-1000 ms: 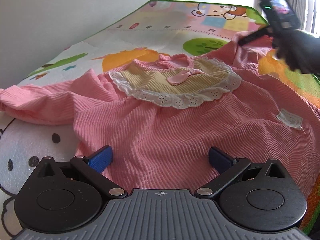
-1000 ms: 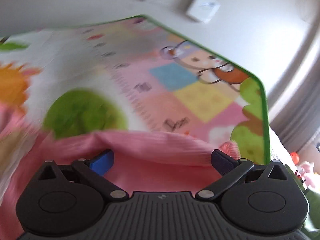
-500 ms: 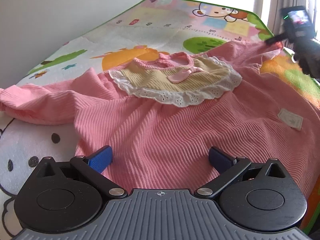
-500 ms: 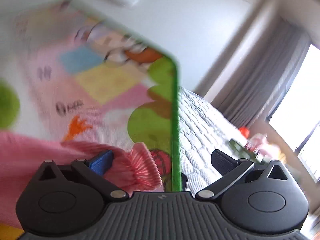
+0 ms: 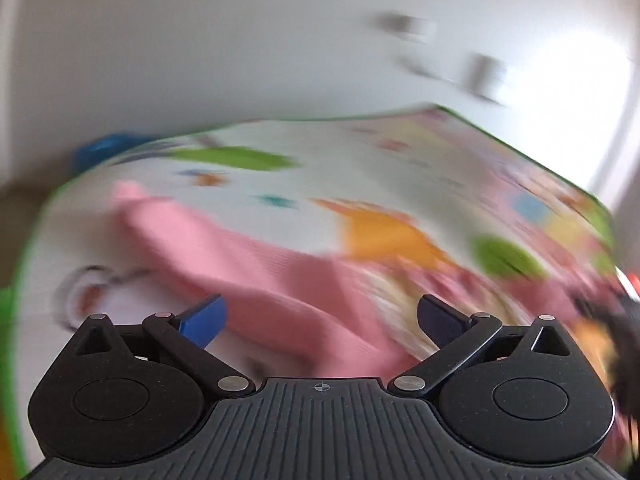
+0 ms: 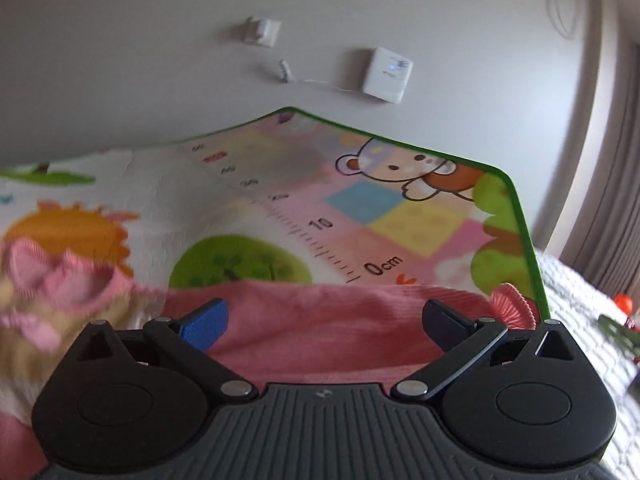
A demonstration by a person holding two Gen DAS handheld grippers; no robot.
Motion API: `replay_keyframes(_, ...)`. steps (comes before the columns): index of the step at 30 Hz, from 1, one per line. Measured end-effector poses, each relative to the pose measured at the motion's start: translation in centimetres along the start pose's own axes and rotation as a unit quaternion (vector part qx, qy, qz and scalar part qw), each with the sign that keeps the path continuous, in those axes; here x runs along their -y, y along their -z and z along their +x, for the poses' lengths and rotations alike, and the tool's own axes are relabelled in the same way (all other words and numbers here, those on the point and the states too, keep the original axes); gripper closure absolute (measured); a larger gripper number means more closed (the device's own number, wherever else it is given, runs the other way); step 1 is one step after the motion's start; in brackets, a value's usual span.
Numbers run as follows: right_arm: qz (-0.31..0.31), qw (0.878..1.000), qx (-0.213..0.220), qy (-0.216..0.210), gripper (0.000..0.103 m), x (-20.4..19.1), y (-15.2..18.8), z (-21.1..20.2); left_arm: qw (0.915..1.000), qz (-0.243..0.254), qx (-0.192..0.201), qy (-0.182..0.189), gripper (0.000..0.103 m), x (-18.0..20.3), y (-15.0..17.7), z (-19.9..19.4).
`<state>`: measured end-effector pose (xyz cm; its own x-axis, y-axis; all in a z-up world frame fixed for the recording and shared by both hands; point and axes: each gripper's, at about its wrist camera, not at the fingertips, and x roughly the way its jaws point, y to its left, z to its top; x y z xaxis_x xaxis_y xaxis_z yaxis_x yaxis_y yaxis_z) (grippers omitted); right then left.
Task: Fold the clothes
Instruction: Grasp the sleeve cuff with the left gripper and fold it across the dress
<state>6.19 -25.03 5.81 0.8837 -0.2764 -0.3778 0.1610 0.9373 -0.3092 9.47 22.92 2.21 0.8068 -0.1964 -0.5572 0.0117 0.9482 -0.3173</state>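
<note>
A pink ribbed child's top [image 5: 296,292] with a cream lace collar lies spread on a cartoon play mat [image 5: 280,184]. The left wrist view is blurred by motion; my left gripper [image 5: 320,318] is open above the top's left sleeve [image 5: 168,224] and shoulder, holding nothing. In the right wrist view the right sleeve [image 6: 328,312] stretches across under my right gripper [image 6: 324,320], which is open and empty. The sleeve's ruffled cuff [image 6: 512,300] lies at the mat's green edge. The collar [image 6: 48,280] shows blurred at the left.
The mat [image 6: 380,208] ends in a green border near a grey wall with a white box [image 6: 387,74] and a cable. A quilted white surface [image 6: 580,320] lies right of the mat, curtains beyond. A blue object [image 5: 104,150] sits past the mat's left corner.
The left gripper has swung left fast, from the front of the top to its left sleeve and shoulder. The right gripper has turned back from the mat's edge over the right sleeve.
</note>
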Motion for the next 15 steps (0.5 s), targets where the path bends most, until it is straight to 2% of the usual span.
replay_keyframes(3,-0.001,1.0,-0.011,-0.012,0.0,-0.4,0.4,0.7,0.9968,-0.057,-0.001,-0.057,0.0,-3.7,-1.8,2.9)
replay_keyframes(6,-0.002,1.0,-0.016,-0.015,0.0,-0.6,0.5,1.3,0.9915,-0.067,0.029,-0.108,0.0,-5.7,-2.9,5.2)
replay_keyframes(11,-0.009,0.999,-0.026,-0.02,0.0,-0.8,0.8,2.0,0.9853,-0.1,0.054,-0.128,0.0,-7.3,-3.8,8.4)
replay_keyframes(15,-0.019,0.999,-0.031,-0.021,0.0,-1.2,1.0,2.3,0.9871,-0.096,0.036,-0.123,0.0,-6.9,-3.3,10.2)
